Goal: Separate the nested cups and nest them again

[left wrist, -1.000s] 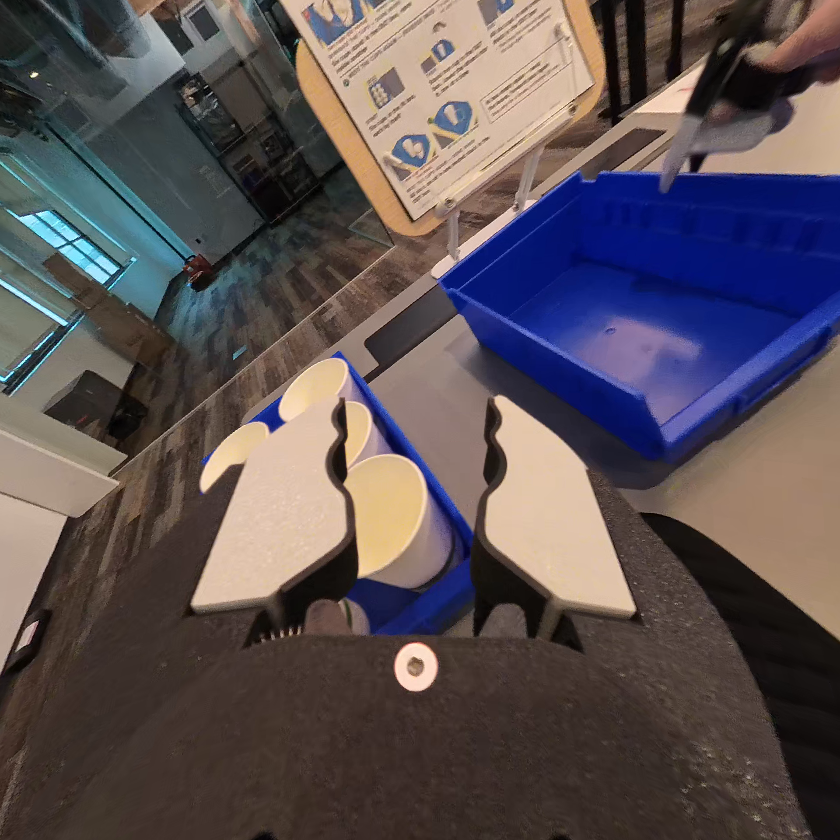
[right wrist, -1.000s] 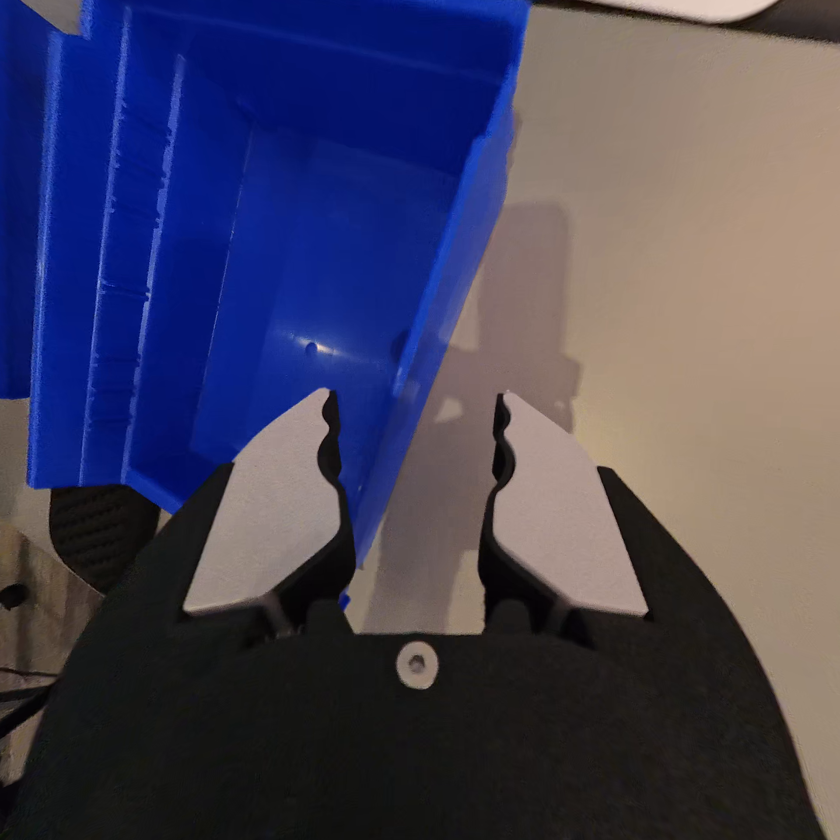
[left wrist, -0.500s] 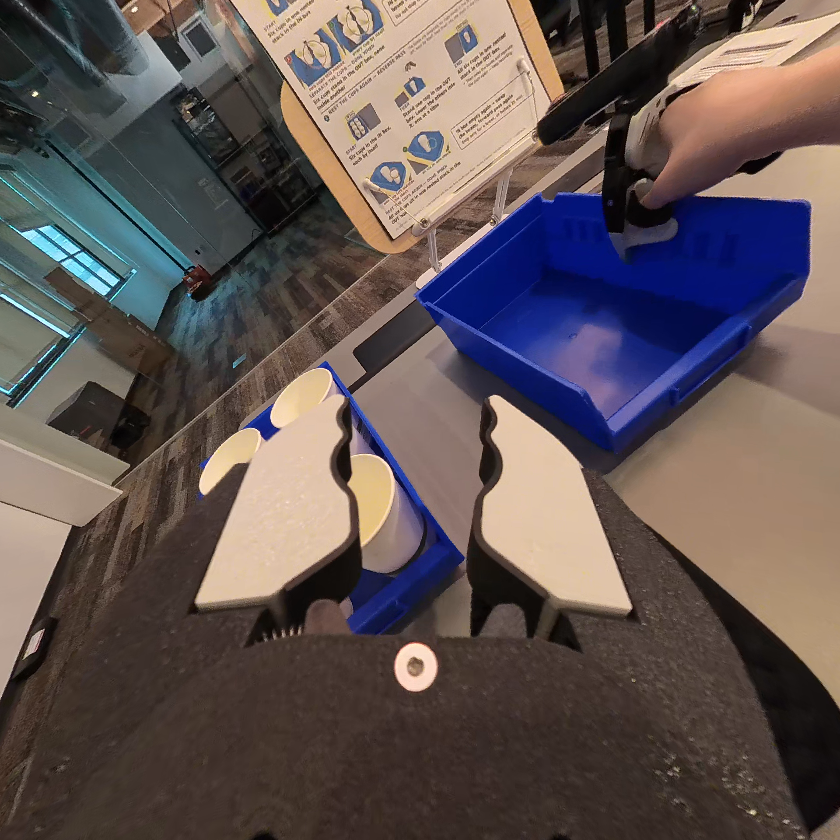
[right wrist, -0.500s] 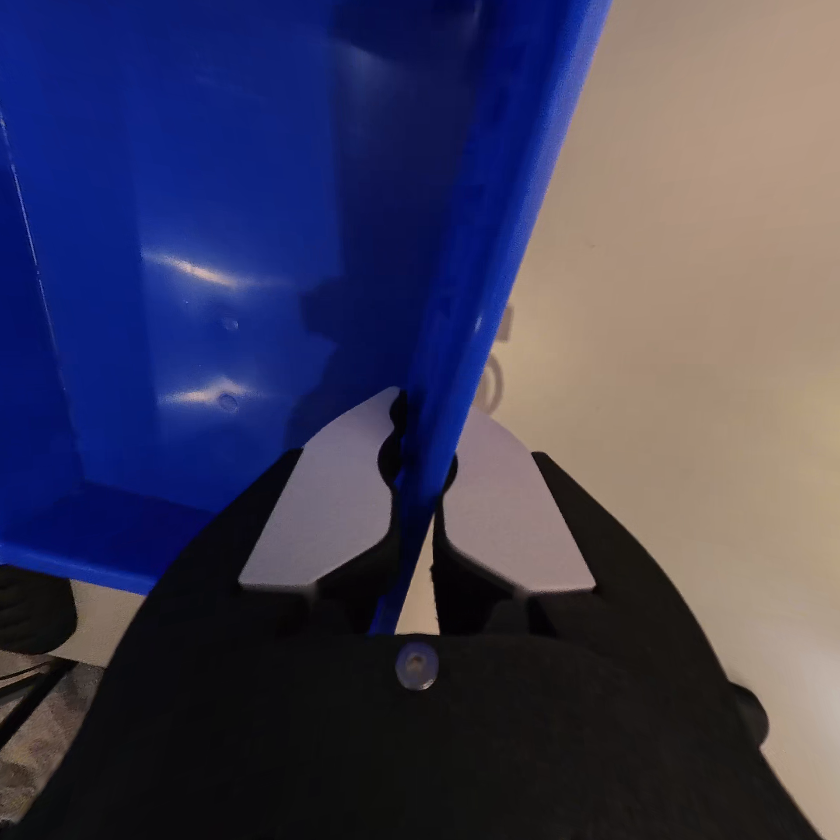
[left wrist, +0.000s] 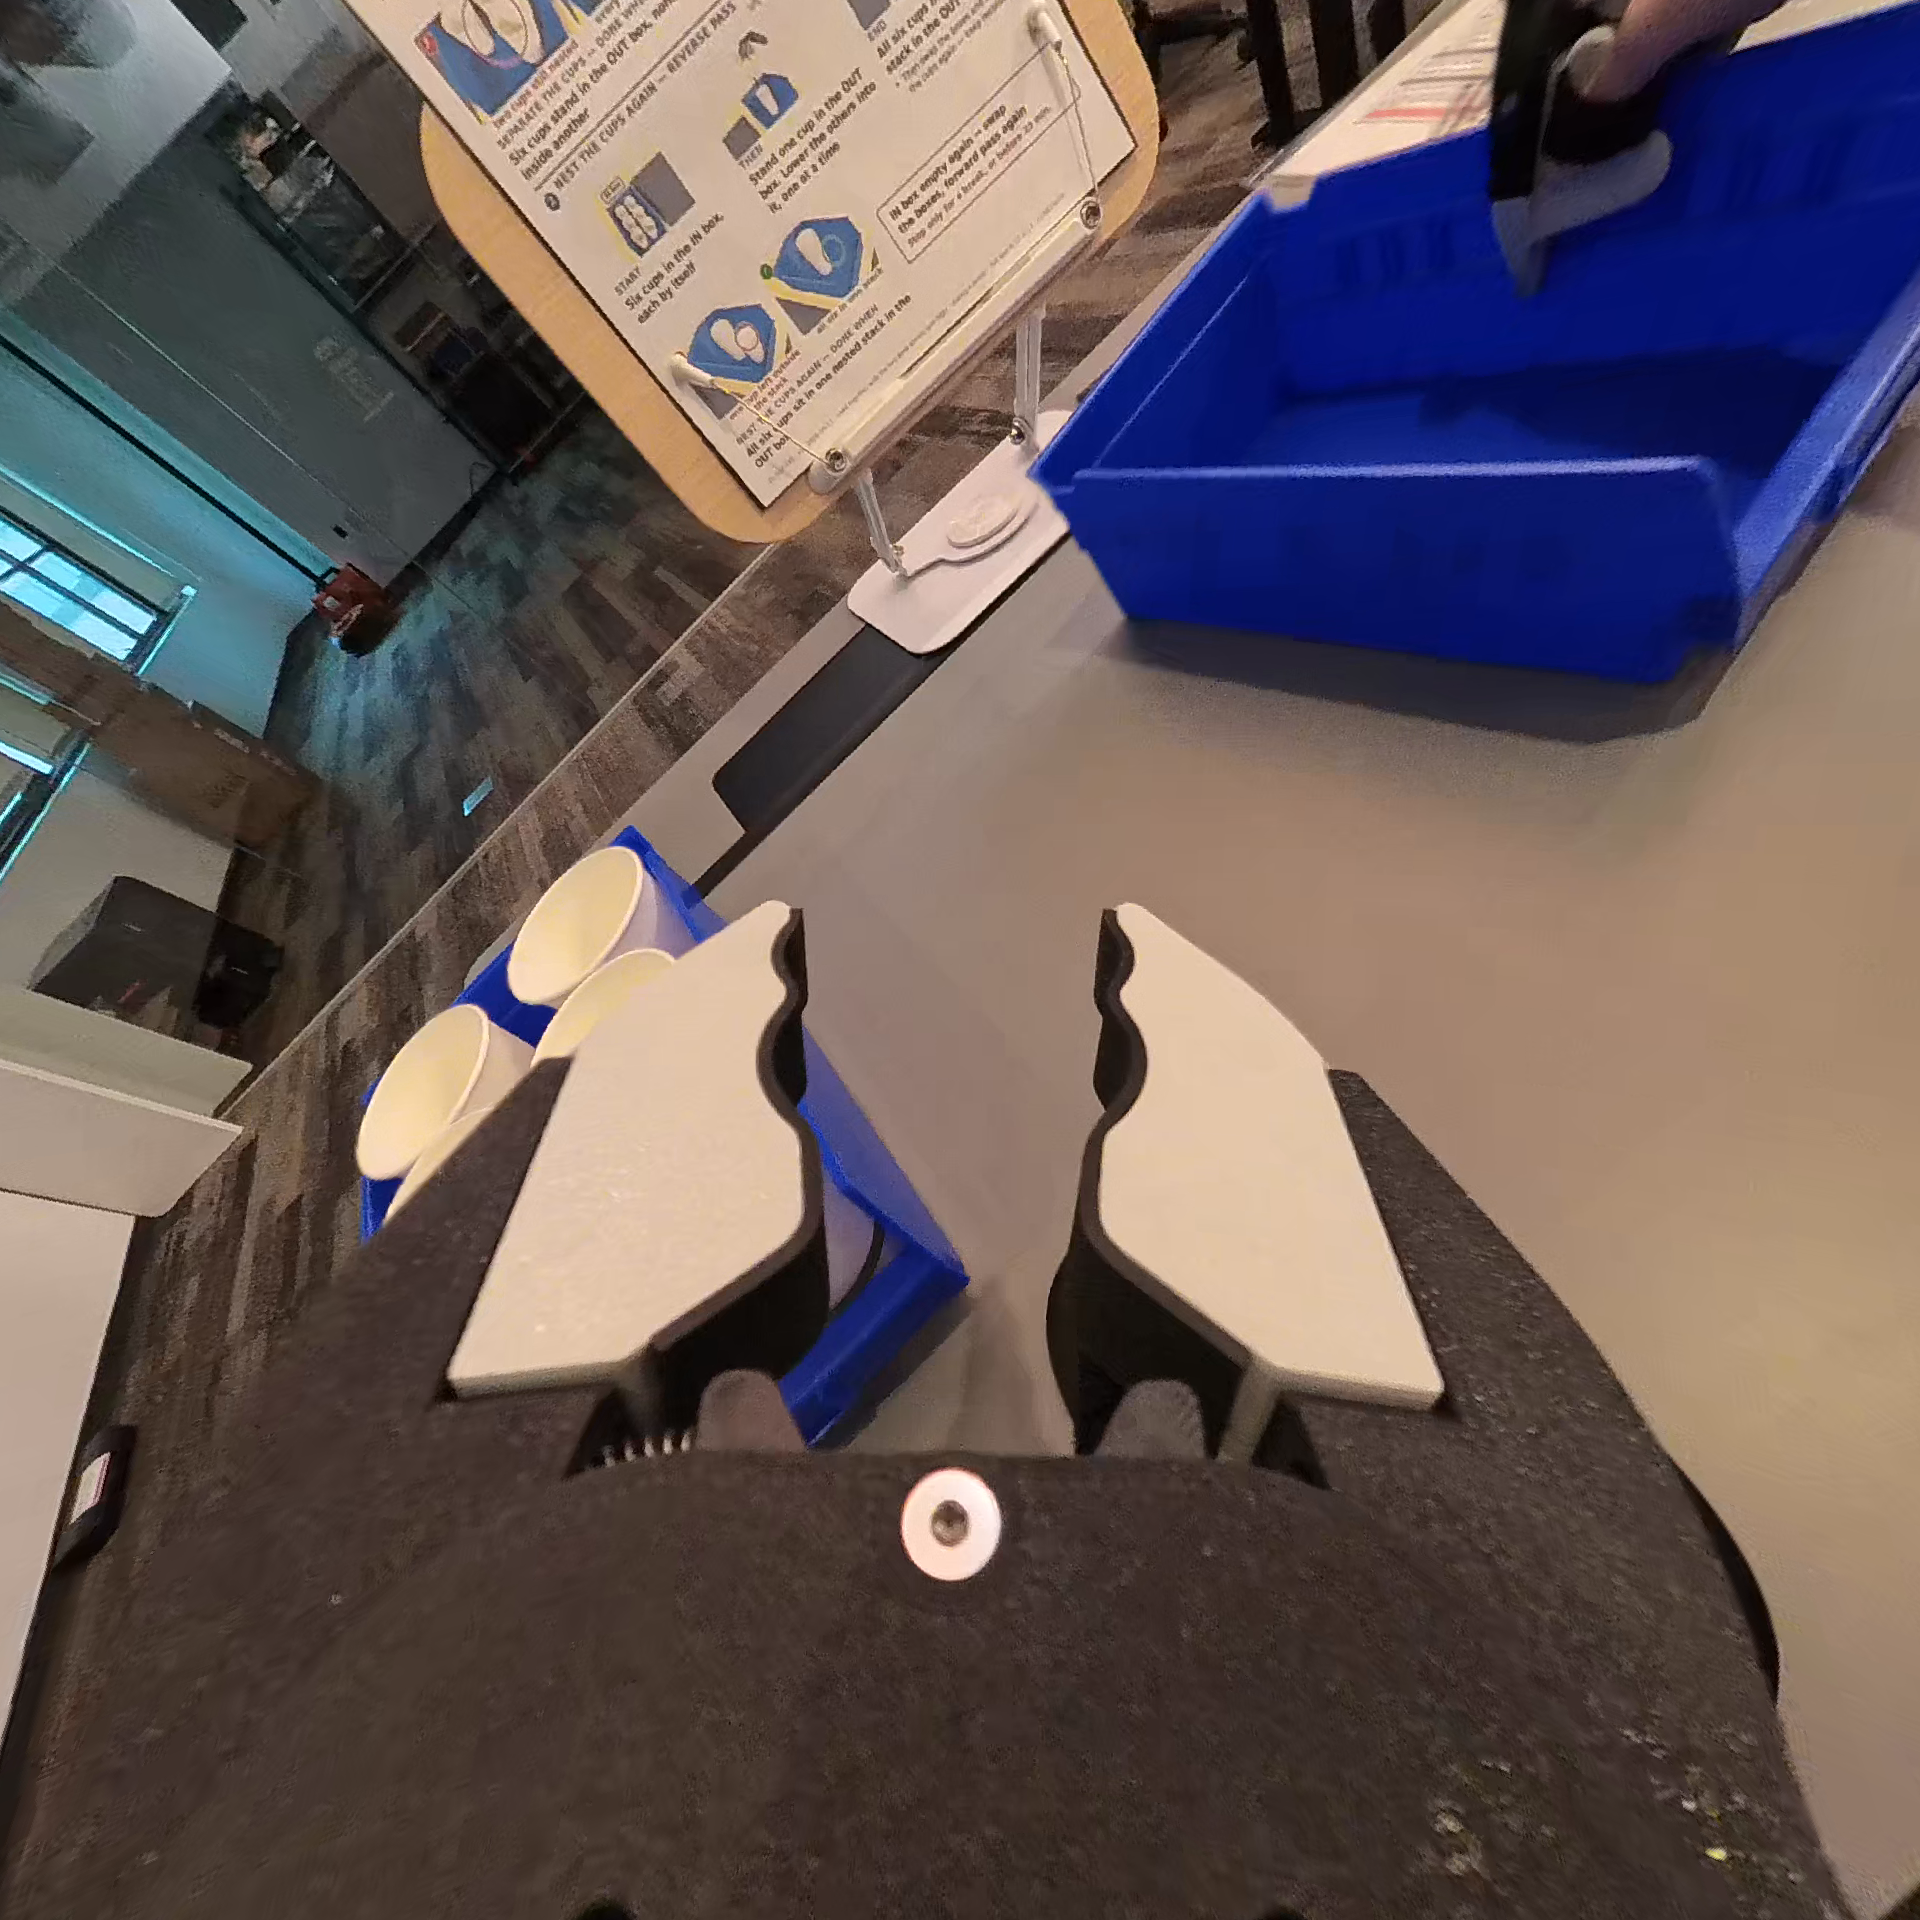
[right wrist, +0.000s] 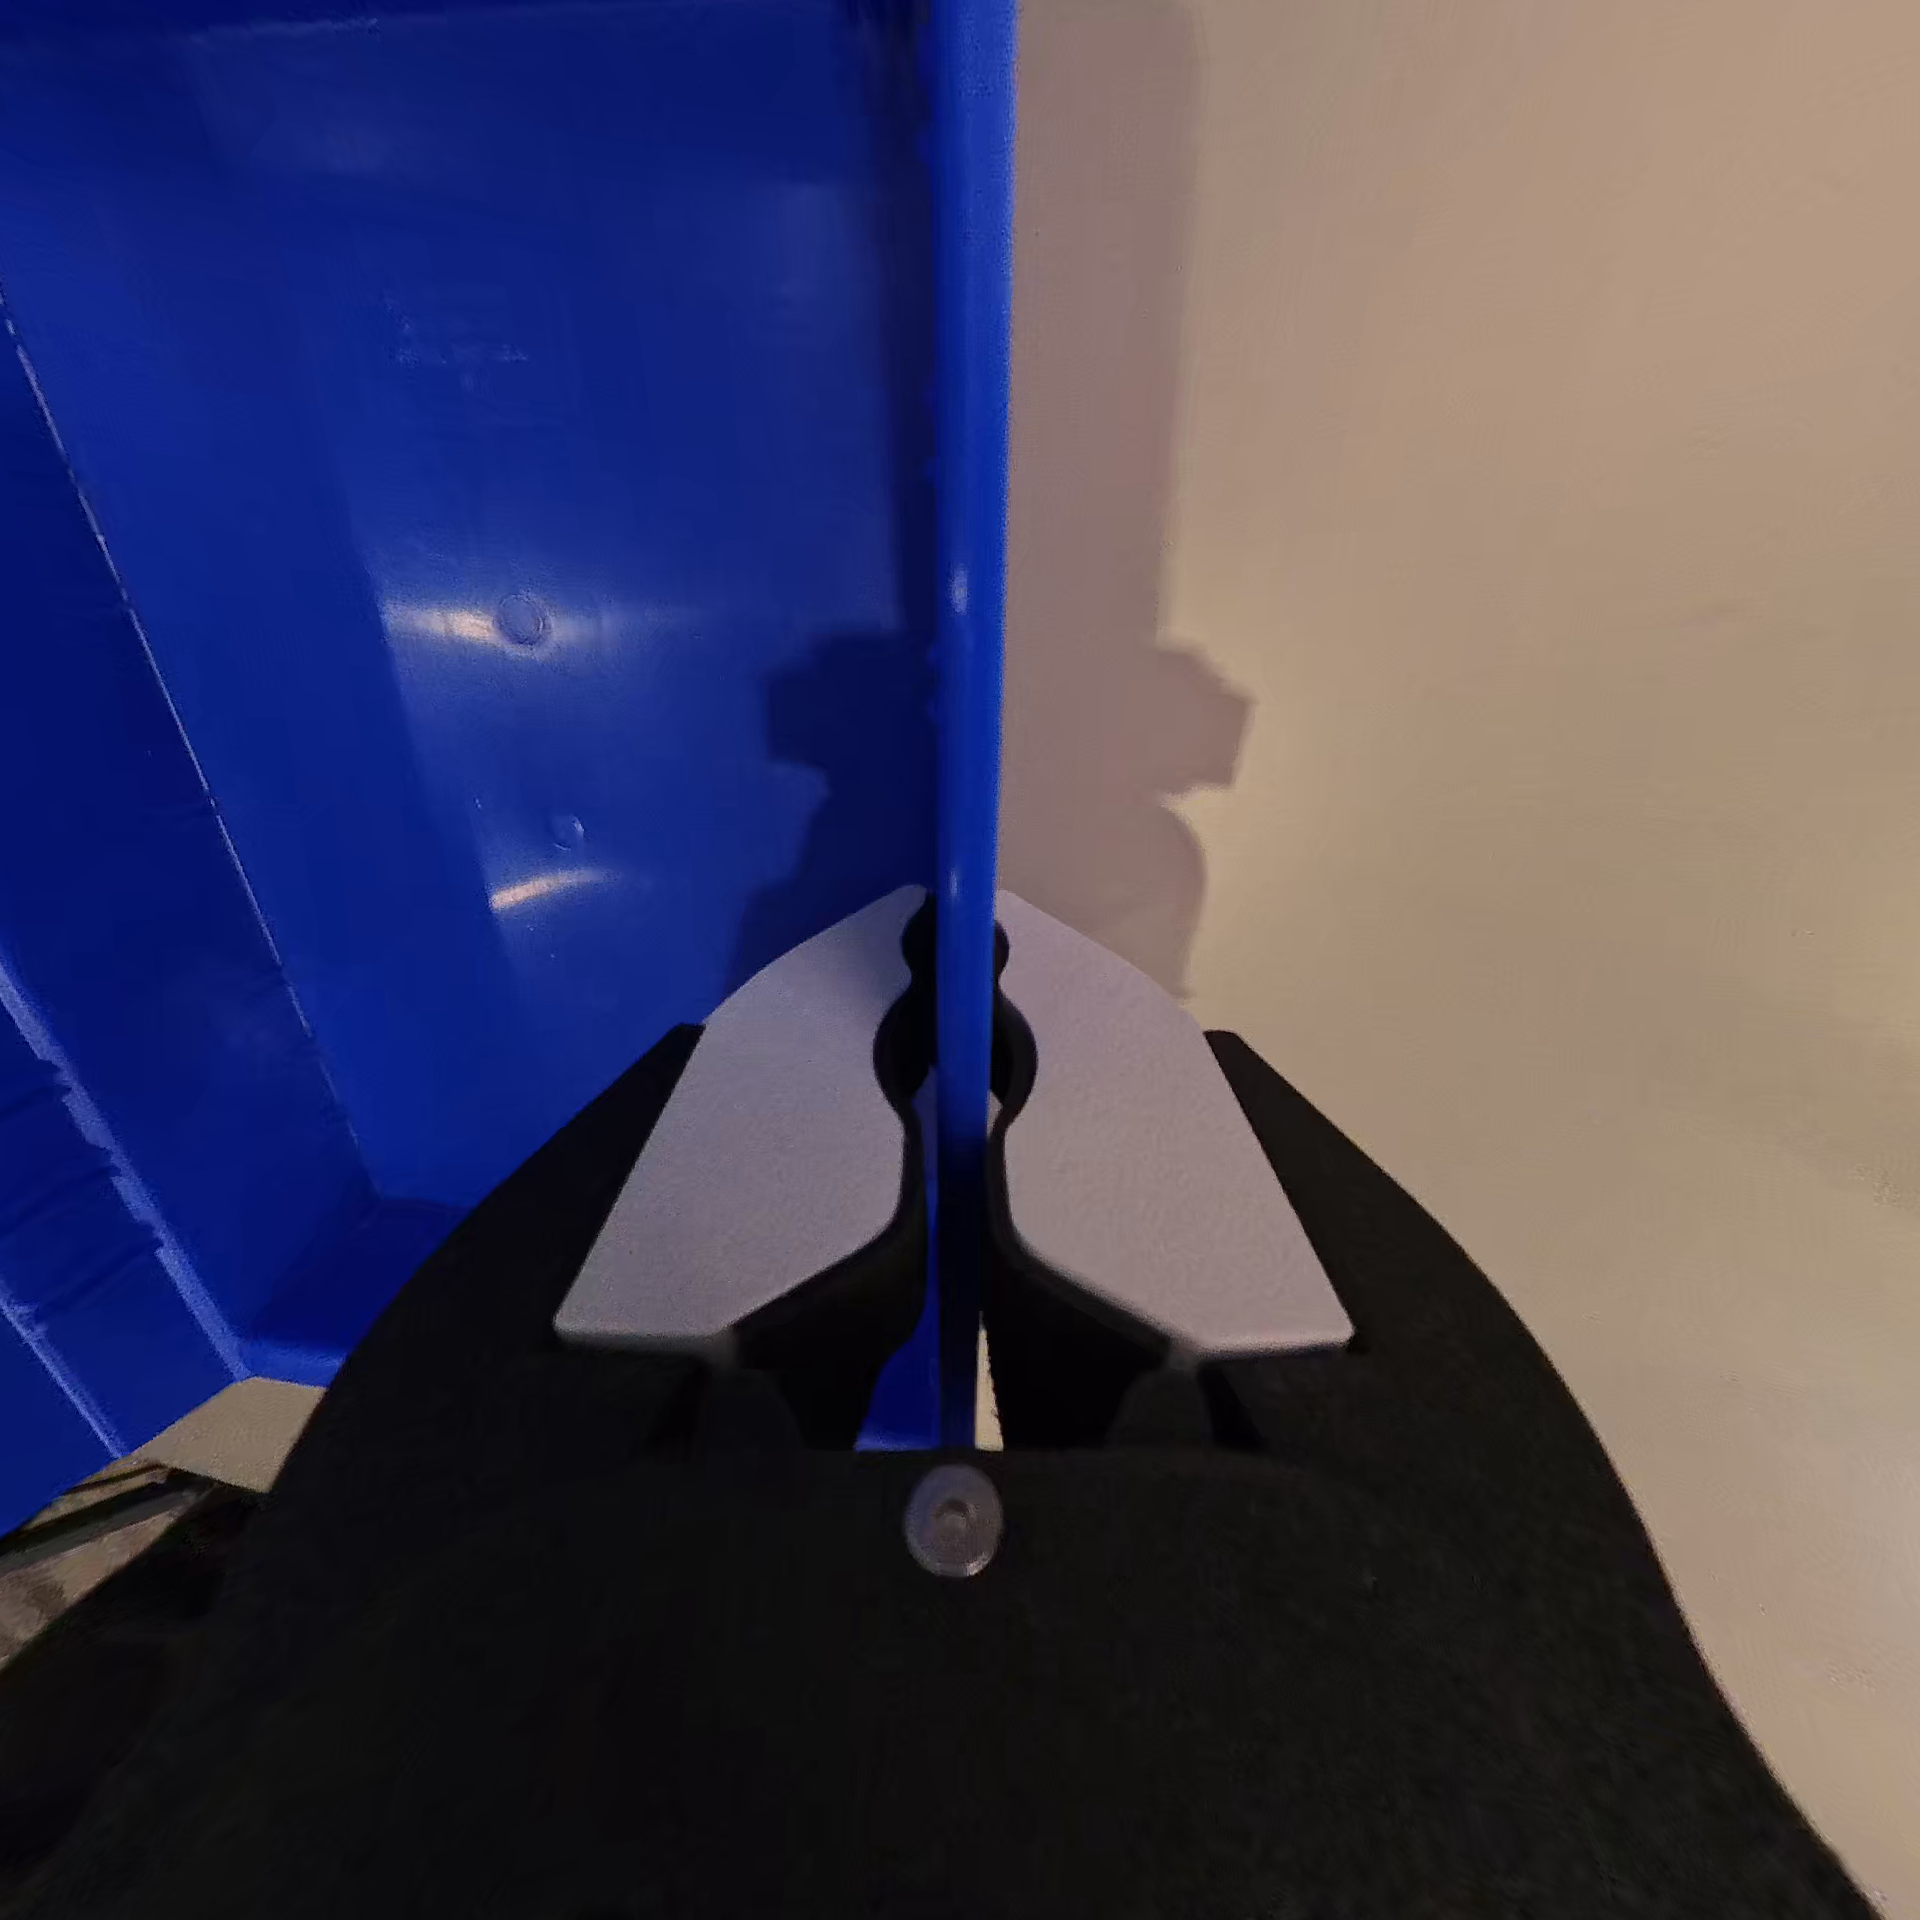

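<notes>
Several white paper cups [left wrist: 582,920] stand in a small blue bin [left wrist: 883,1299] at the table's left edge, partly hidden behind my left finger. My left gripper [left wrist: 945,966] is open and empty, hovering above the grey table just right of that bin. A larger empty blue bin [left wrist: 1455,551] sits at the far right. My right gripper [right wrist: 956,935] is shut on the side wall of this large bin [right wrist: 966,520]; it also shows in the left wrist view [left wrist: 1569,177], held by a hand.
An instruction board on a white stand [left wrist: 779,208] stands behind the bins at the table's far edge. The grey table [left wrist: 1351,883] stretches between the two bins. Floor lies beyond the left edge.
My right gripper closed on the large bin's wall and the bin has shifted farther right and away. My left gripper has drawn back and right from the cup bin.
</notes>
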Motion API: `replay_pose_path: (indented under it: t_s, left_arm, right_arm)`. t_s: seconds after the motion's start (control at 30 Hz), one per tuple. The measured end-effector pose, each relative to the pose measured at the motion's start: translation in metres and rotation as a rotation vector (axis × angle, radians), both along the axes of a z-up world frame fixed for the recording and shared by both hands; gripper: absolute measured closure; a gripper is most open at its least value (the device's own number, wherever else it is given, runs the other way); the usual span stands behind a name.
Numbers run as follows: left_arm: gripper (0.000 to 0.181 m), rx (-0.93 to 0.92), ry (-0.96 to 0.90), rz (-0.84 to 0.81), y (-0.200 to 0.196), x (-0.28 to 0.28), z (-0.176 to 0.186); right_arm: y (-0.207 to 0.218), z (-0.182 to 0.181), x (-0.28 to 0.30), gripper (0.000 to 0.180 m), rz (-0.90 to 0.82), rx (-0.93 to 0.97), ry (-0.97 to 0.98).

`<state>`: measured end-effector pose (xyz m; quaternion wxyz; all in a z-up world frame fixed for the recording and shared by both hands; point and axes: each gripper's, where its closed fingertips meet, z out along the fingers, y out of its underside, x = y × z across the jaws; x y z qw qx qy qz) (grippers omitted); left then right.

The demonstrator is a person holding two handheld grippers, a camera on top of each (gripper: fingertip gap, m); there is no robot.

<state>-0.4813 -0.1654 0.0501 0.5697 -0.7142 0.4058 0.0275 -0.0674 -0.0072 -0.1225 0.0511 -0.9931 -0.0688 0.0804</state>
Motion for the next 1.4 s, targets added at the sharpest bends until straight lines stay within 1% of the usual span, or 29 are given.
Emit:
replay_pose_path:
  t_s: [0.1, 0.27, 0.53, 0.8, 0.93, 1.03, 1.27, 1.4]
  left_arm:
    - [0.128, -0.004, 0.003, 0.005, 0.001, 0.008, 0.002]
    - [0.128, -0.015, 0.024, 0.024, 0.0, 0.018, 0.006]
    - [0.128, -0.031, 0.086, 0.068, 0.001, 0.035, 0.003]
    - [0.128, -0.054, 0.121, 0.112, 0.008, 0.049, -0.004]
    - [0.128, -0.056, 0.124, 0.122, 0.01, 0.056, -0.003]
    - [0.128, -0.054, 0.125, 0.119, 0.012, 0.064, -0.001]
    - [0.128, -0.059, 0.169, 0.105, 0.009, 0.08, -0.003]
    - [0.128, -0.056, 0.172, 0.098, 0.006, 0.085, 0.001]
  right_arm:
    - [-0.003, -0.001, 0.051, 0.175, -0.008, 0.007, -0.001]
    - [-0.018, -0.002, 0.144, 0.175, -0.069, 0.009, 0.005]
    - [-0.061, -0.004, 0.285, 0.175, -0.179, 0.014, 0.004]
    - [-0.107, -0.005, 0.392, 0.175, -0.284, 0.005, 0.007]
    - [-0.122, -0.005, 0.426, 0.175, -0.332, 0.009, 0.005]
    - [-0.124, -0.005, 0.438, 0.175, -0.327, 0.013, 0.006]
    - [-0.114, -0.005, 0.441, 0.175, -0.314, 0.007, 0.002]
    - [-0.115, -0.002, 0.442, 0.173, -0.261, 0.014, -0.017]
